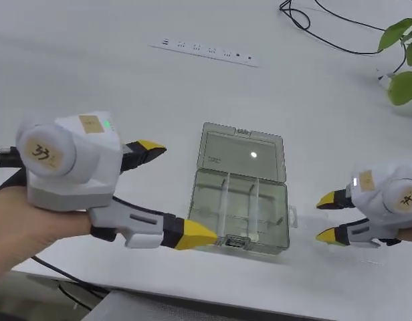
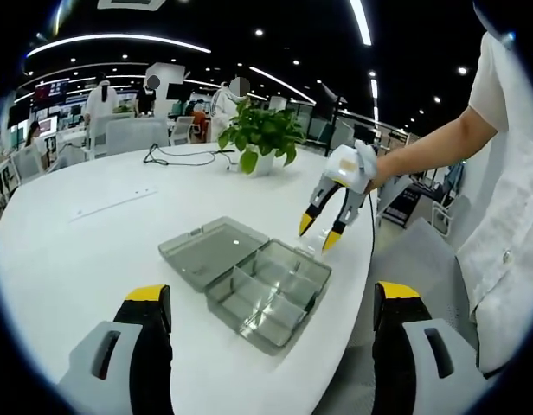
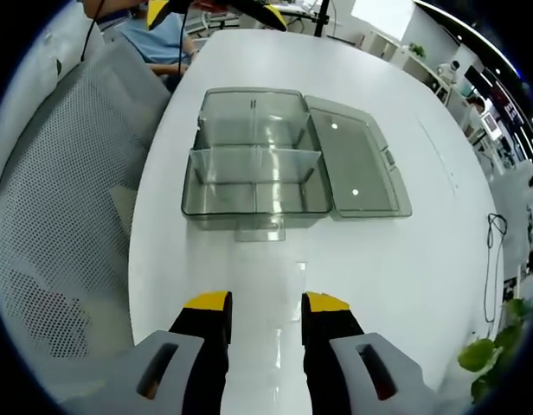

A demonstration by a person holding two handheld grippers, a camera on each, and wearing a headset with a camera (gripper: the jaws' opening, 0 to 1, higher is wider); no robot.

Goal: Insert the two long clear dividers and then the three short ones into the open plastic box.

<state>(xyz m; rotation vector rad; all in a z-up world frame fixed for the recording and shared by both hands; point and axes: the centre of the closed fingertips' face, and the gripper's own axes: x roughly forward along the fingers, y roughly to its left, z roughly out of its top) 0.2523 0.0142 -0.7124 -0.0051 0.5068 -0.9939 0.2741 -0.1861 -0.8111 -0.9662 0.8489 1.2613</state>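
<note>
The open plastic box [image 1: 241, 212] lies near the table's front edge, its lid [image 1: 243, 155] folded flat behind it. Two clear dividers [image 1: 226, 200] stand upright in the base, running from the front wall toward the hinge. My left gripper [image 1: 176, 190] hovers just left of the box, wide open and empty. On the other side of the box is my right gripper [image 1: 324, 217], open with a small gap and nothing in it. The left gripper view has the box [image 2: 249, 281] between its jaws and the right gripper [image 2: 323, 229] beyond. The right gripper view faces the box [image 3: 253, 164] from its side.
A white power strip [image 1: 206, 50] lies at the back of the white table [image 1: 92, 80]. Black cables [image 1: 326, 27] and a green plant [image 1: 403, 60] are at the back right. A grey mesh chair [image 3: 59, 216] stands beside the table edge.
</note>
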